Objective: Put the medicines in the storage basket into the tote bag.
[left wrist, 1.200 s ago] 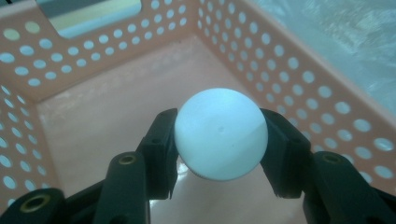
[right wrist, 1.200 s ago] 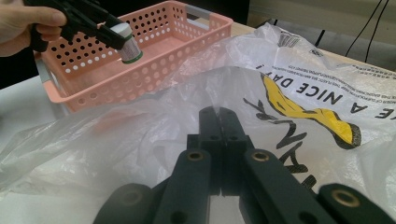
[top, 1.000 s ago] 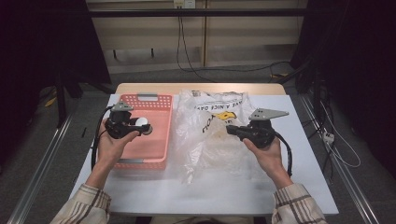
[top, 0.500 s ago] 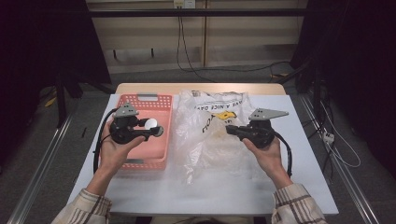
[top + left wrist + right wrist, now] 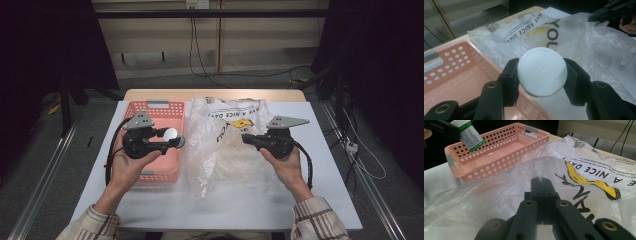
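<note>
Shifted rightward since the earlier frame, the left gripper (image 5: 176, 142) now carries its small white-capped bottle with green-edged label (image 5: 542, 71) over the pink perforated plastic basket's (image 5: 162, 170) right rim. Beside it on the table (image 5: 250, 210), the right gripper (image 5: 542, 184) pinches the crinkled clear printed plastic bag (image 5: 225, 145).

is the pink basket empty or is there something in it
Empty as far as shown: the pink basket has a bare floor in the right gripper view. The white bottle is held above it by the left gripper.
</note>
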A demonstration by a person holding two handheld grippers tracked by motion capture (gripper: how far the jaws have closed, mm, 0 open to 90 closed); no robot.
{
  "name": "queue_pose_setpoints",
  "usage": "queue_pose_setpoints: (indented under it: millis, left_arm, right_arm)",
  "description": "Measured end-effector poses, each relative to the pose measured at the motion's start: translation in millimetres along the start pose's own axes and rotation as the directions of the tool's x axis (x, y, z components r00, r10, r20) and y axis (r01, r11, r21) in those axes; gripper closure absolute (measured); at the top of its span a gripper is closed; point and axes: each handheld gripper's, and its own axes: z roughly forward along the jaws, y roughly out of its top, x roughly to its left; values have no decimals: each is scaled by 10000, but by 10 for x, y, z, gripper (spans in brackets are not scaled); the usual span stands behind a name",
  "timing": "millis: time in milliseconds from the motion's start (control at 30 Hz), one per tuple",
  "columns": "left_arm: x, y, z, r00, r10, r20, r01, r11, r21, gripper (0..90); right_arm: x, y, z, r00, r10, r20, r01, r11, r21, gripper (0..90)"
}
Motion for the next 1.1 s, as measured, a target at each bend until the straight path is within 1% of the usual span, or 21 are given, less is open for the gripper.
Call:
queue_pose_setpoints:
  millis: [33,167,200,233,300,333,433,600,667,733,767,833,867,967,1033,1067,1100]
  left_arm:
    - [-20,11,-1,9999,113,15,-113,9999,-24,511]
    - [-96,40,10,9995,60,310,-54,9998,-182,510]
    - [-111,48,7,9993,186,322,-179,9997,-192,511]
    - [-138,54,10,9992,136,383,-128,9997,-209,510]
    - [-187,77,9,9981,243,569,-232,9995,-196,510]
    - [-204,88,9,9972,438,600,-425,9988,-225,510]
    - [-289,106,30,9944,515,928,-491,9984,-275,510]
    - [-461,130,126,9884,674,1359,-654,9977,-186,510]
    - [-523,143,159,9869,776,1412,-764,9970,-138,510]
    - [-586,163,188,9850,822,1517,-802,9966,-193,510]
    - [-628,182,200,9833,935,1562,-916,9956,-188,510]
    - [-704,201,224,9799,1028,1710,-995,9946,-280,510]
    - [-736,211,233,9787,1112,1723,-1088,9938,-237,510]
    - [-809,219,285,9757,1145,1866,-1111,9934,-290,510]
    - [-855,213,354,9767,1129,1823,-1096,9936,-284,510]
    - [-875,213,399,9756,1112,1891,-1096,9938,-192,510]
    - [-900,215,436,9732,1115,2011,-1111,9937,-135,510]
  right_arm:
    - [0,2,-1,10000,-15,-5,15,10000,-8,900]
    - [7,7,-2,10000,-18,-32,18,10000,-24,900]
    - [7,6,-1,10000,-26,-35,25,10000,-24,900]
    - [6,6,0,10000,-24,-43,24,10000,-21,900]
    - [8,8,0,10000,-23,-61,23,10000,-19,900]
    - [9,10,0,10000,-19,-66,19,10000,-16,900]
    - [14,14,1,10000,-53,-55,53,10000,-12,900]
    - [22,16,9,9999,-89,-60,89,10000,19,900]
    - [24,18,10,9999,-98,-54,98,10000,17,900]
    - [26,20,10,9999,-97,-59,97,10000,16,900]
    - [26,21,10,9999,-101,-59,101,9999,13,900]
    - [26,22,7,9999,-100,-63,100,9999,11,900]
    - [24,23,4,9999,-112,-58,112,9999,-1,900]
    - [18,23,-1,9999,-80,-69,80,10000,-15,900]
    - [19,21,0,10000,-72,-59,72,10000,-2,900]
    - [21,20,3,10000,-65,-64,65,10000,14,900]
    - [25,20,9,9999,-83,-67,84,10000,22,900]
